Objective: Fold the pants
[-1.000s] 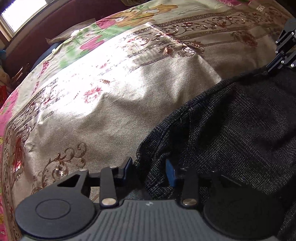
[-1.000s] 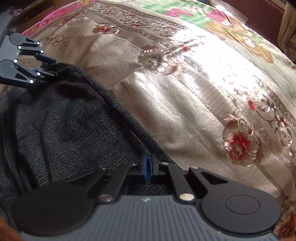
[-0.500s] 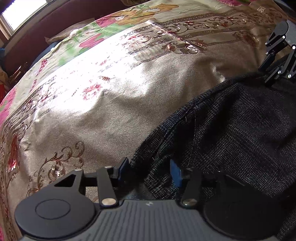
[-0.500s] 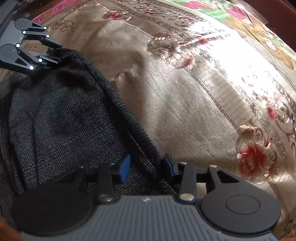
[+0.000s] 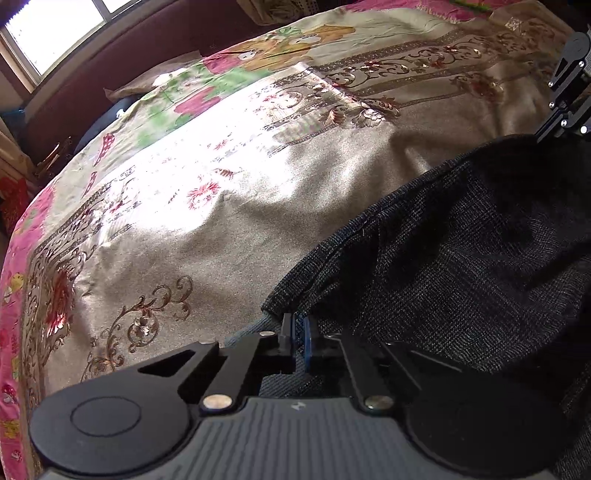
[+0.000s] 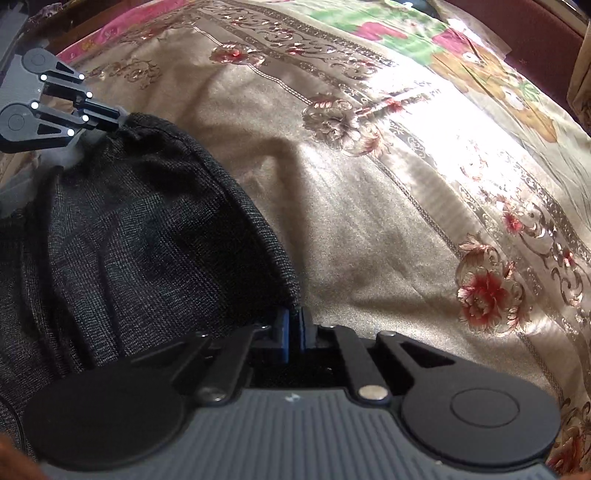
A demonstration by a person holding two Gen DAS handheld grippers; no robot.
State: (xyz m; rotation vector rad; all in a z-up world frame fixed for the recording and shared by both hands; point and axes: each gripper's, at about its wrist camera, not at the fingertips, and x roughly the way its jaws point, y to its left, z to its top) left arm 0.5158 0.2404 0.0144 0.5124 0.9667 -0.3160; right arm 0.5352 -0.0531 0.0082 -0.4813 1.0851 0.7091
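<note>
In the left wrist view, the pants (image 5: 461,251) are filling the right half of the frame, a dark charcoal woven cloth with a fine grid-like weave, its thick hemmed edge curving from the lower centre up toward the upper right. The cloth is sagging in soft, shadowed folds between two held corners. The left gripper (image 5: 298,338) is sitting at the bottom centre, its blue-padded fingers drawn together and pinching the near corner of the pants. At the far right edge the right gripper (image 5: 543,136) is showing as a black linkage with bright rivets, its tip meeting the far corner of the cloth. The bedspread (image 5: 207,221) is lying underneath, a shiny beige satin with gilt scrollwork, red flowers and a pink border, glaring white where sunlight is striking it. A window (image 5: 48,33) is glowing in the upper left. In the right wrist view, the pants (image 6: 129,236) are occupying the left side of the frame, the ribbed edge arcing down to the bottom centre, where the right gripper (image 6: 294,332) is clamping it between nearly touching blue pads. In the upper left the left gripper (image 6: 120,118) is gripping the other corner, bunching the fabric there. The bedspread (image 6: 388,221) is spreading across the right, lightly creased and glossy.
</note>
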